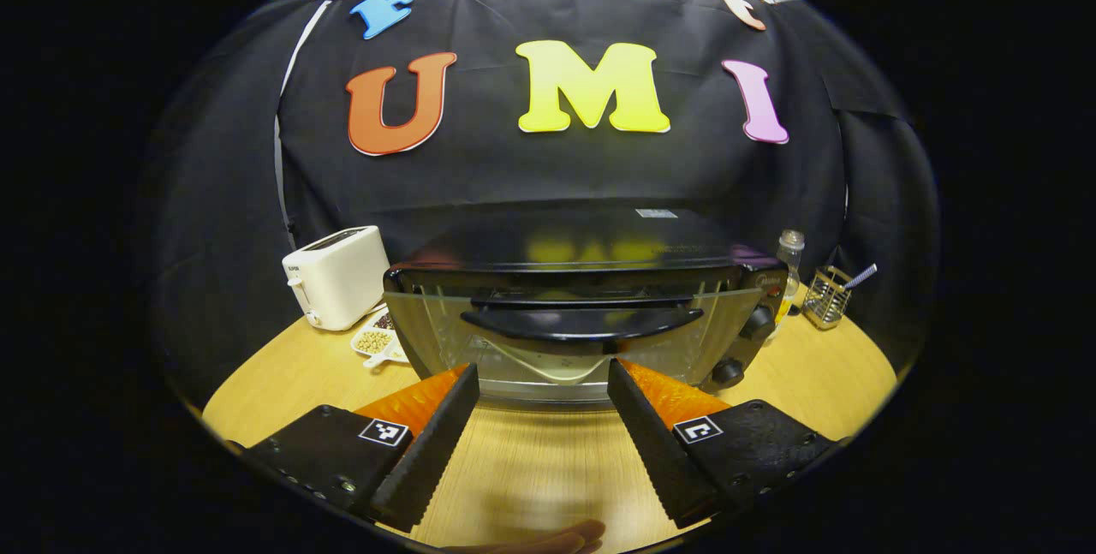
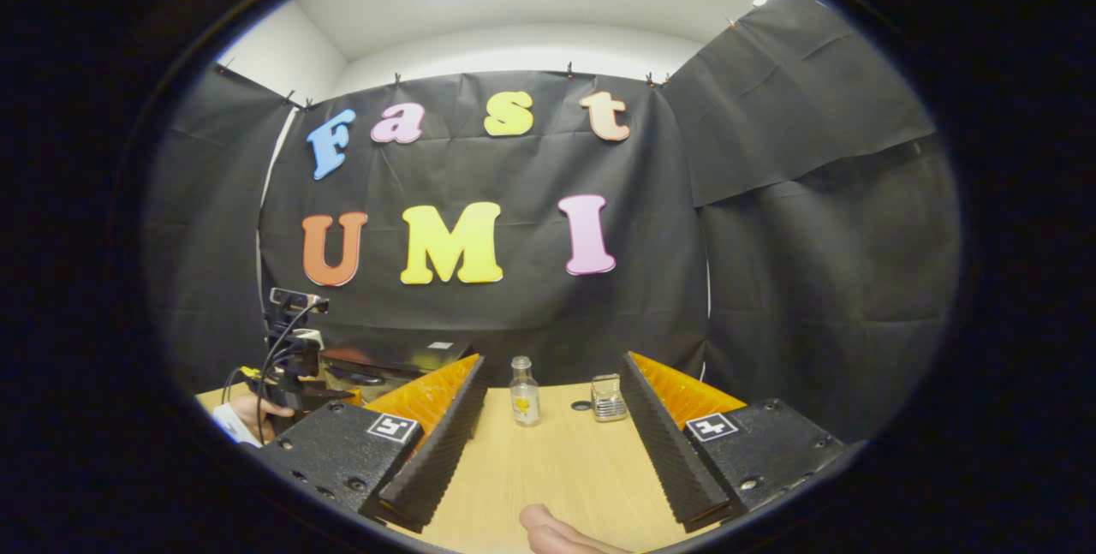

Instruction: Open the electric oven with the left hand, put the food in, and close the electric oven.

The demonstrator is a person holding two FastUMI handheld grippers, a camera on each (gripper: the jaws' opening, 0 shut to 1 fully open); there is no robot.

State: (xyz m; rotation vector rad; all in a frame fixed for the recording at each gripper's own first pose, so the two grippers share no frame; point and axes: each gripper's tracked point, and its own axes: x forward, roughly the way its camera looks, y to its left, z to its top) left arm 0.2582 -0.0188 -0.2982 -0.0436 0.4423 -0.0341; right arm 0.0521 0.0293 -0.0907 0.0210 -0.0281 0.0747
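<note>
I'm looking into a staged recording booth dressed as a kitchen: black cloth walls clipped up around a wooden tabletop, an electric oven at its middle, a white toaster left of it, a utensil rack to its right.

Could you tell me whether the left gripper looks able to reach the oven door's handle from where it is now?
Probably yes. The left gripper is open and faces the handle of the oven straight on, with bare table between its fingers and nothing in the way.
</note>
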